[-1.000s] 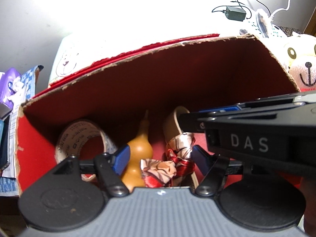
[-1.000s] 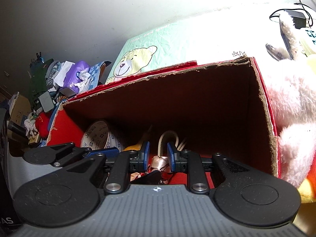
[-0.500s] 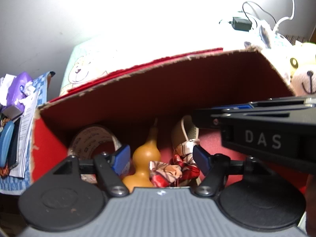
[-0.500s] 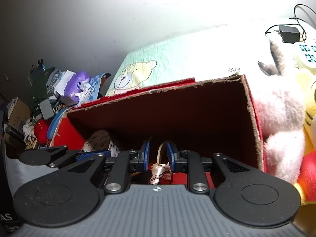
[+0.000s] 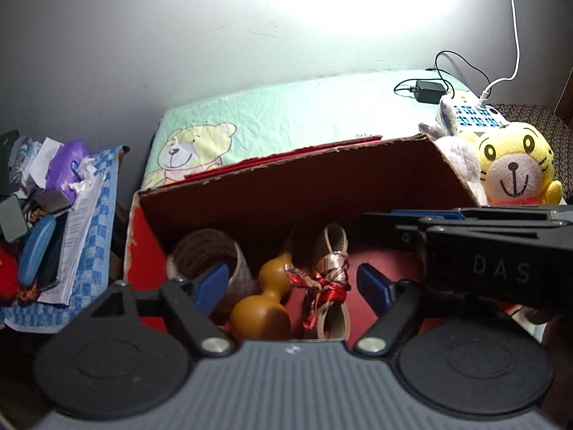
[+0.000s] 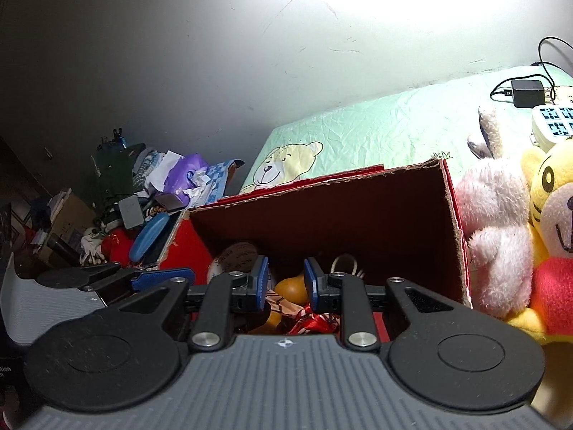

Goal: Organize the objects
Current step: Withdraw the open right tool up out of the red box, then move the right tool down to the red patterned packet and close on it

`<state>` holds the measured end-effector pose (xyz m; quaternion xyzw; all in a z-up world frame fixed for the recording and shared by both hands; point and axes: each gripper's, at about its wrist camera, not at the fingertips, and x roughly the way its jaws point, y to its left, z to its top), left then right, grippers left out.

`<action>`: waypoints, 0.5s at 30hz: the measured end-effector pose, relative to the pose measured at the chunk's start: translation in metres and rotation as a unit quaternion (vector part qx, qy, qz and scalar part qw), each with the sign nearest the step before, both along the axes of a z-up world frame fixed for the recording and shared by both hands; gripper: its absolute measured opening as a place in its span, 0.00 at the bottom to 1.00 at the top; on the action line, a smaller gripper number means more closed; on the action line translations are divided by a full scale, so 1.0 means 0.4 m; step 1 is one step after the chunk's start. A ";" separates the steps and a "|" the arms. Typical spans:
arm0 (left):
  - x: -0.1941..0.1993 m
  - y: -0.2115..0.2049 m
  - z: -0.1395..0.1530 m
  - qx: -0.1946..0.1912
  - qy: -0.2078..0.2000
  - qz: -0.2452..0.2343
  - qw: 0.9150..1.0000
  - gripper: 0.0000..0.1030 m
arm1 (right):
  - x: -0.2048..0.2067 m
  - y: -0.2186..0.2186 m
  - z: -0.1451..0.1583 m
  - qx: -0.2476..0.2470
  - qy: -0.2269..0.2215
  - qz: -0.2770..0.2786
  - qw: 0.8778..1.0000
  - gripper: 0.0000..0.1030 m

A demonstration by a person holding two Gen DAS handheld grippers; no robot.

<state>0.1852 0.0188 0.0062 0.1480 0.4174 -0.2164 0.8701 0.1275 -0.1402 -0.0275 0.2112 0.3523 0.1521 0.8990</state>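
Observation:
An open red cardboard box [image 5: 143,247] [image 6: 454,222] stands on a bed. It holds a roll of tape [image 5: 204,254] [image 6: 236,254], a brown gourd [image 5: 268,294] [image 6: 292,288], a sandal [image 5: 335,247], and a red patterned ribbon [image 5: 329,286] [image 6: 315,320] tied on the sandal. My left gripper [image 5: 292,283] is open and empty above the box's near edge. My right gripper [image 6: 285,278] is empty, its jaws a narrow gap apart. It also shows from the side in the left wrist view [image 5: 483,251].
A yellow plush tiger [image 5: 512,165] [image 6: 551,215] and a pink plush rabbit [image 6: 494,215] sit right of the box. A black charger [image 5: 428,91] and a white remote [image 5: 472,114] lie behind. Cluttered papers, tissues and a blue case [image 5: 35,251] lie left.
Both grippers have pulled back and up from the box, so more of the bed and wall shows. The right jaws have opened slightly. The box contents have not moved.

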 end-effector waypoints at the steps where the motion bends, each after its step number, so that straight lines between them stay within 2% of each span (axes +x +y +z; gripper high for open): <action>1: -0.005 0.008 0.006 0.002 -0.003 0.004 1.000 0.78 | -0.008 0.000 0.003 0.004 -0.001 0.002 1.000 0.25; 6: -0.071 0.070 0.053 -0.026 -0.019 0.013 0.999 0.78 | -0.062 0.001 0.021 0.008 -0.026 0.019 0.999 0.26; 9: -0.102 0.104 0.075 -0.029 -0.027 0.023 0.999 0.78 | -0.091 0.003 0.030 0.007 -0.041 0.038 0.998 0.26; 15: -0.166 0.148 0.089 -0.032 -0.030 0.024 0.999 0.79 | -0.150 0.012 0.050 0.026 -0.067 0.128 0.989 0.26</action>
